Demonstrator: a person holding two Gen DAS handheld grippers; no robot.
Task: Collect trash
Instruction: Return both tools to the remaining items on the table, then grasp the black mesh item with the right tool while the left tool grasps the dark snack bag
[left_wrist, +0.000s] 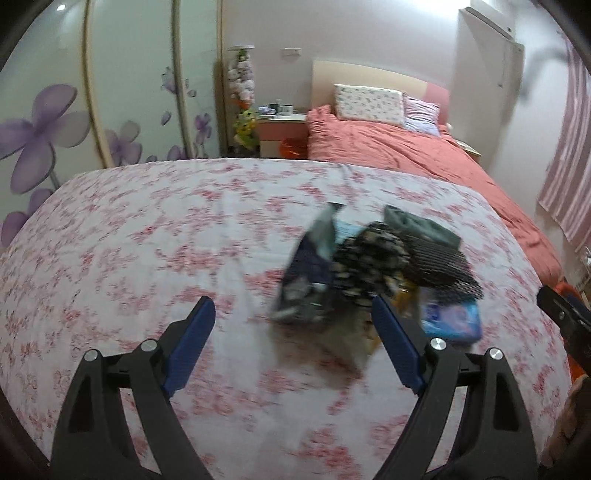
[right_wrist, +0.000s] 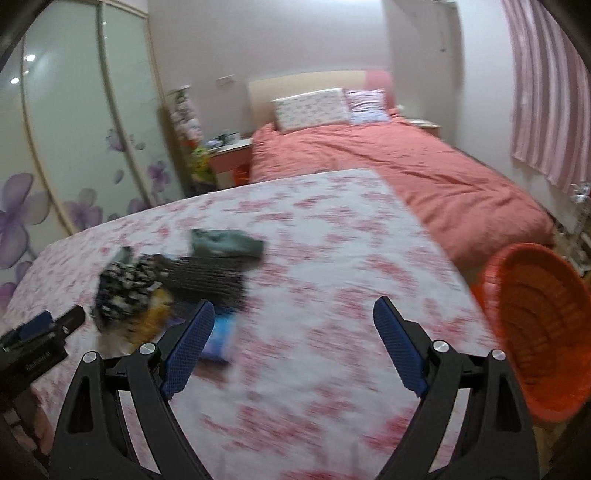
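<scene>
Left tongs (left_wrist: 293, 310) spread wide, nothing between the pads. Right tongs (right_wrist: 293, 312) also spread wide, empty. Both hang above the flowered surface (left_wrist: 147, 229), which carries everything.

Trash pile (left_wrist: 373, 269) sits just ahead of the left tongs, slightly right of centre. The right blue pad of the left tongs overlaps the pile's near edge in that view (touching or only above it, can't tell). From the right wrist the pile is off to the left, near that gripper's left pad. Contents: dark patterned wrappers, a black dotted piece, a grey-green crumpled bit at the far side, a yellow packet underneath, a blue packet (right_wrist: 221, 334) at the near right edge. Both views are motion-blurred, so item edges are unreliable.

Orange basket (right_wrist: 543, 332) is at the right rim of the surface, well apart from the pile. Likely the bin.

Farther back: bed (right_wrist: 424, 173) with pink cover and two pillows, nightstand beside it, wardrobe with purple flowers on the left.

Risks, as I judge them:
- Pieces overlap loosely, so one pinch may lift several and shed some on the way to the basket.
- Thin wrappers lie flat on cloth, so the pads could grab the cloth too.
- Both tongs closing on the same pile could collide.
</scene>
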